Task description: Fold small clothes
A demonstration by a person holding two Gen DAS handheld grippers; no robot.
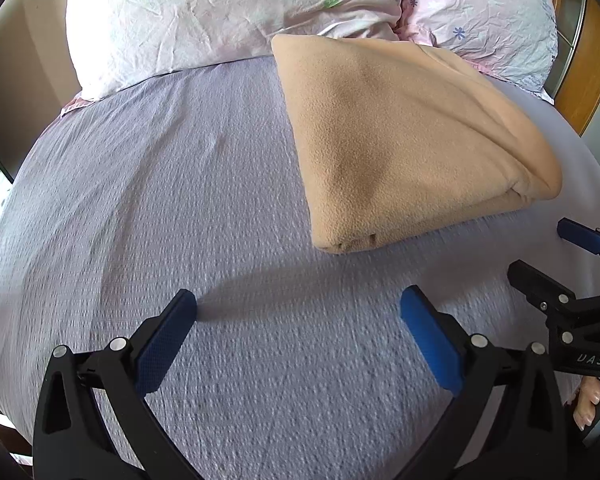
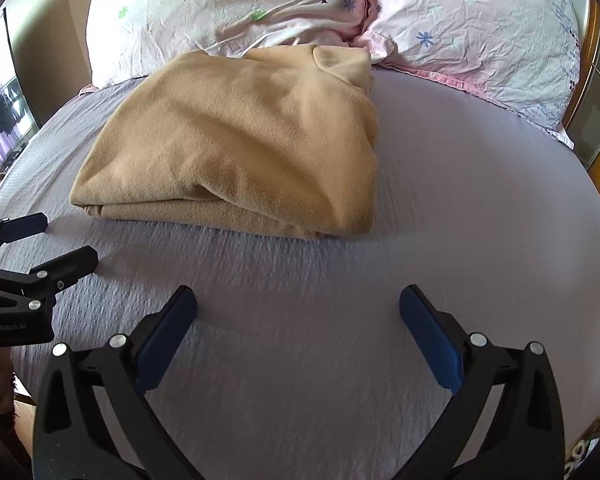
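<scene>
The tan fleece [image 2: 236, 140] lay folded in a thick bundle on the bed [image 2: 480, 200], its far edge touching the pillows [image 2: 240, 8]. In the left view the same fleece [image 1: 400, 136] sat ahead and to the right. Both grippers hung above bare sheet, short of the near edge, and neither touched the cloth. The left gripper [image 1: 298, 308] had its fingers wide apart and held nothing; the right gripper [image 2: 298, 304] was the same.

The fold looked done, or close to it. The right side bulged and the top corner near the pillows was rumpled, so the stack seemed loose rather than crisp.

The main risk was in any next grab. Fingers closing on only the top layer at the near edge would likely peel that layer back and open the fold. A push from the front could slide the whole bundle into the pillows and bunch it. The sheet under it was soft and wrinkled, so low fingers might pinch the sheet together with the fleece.
</scene>
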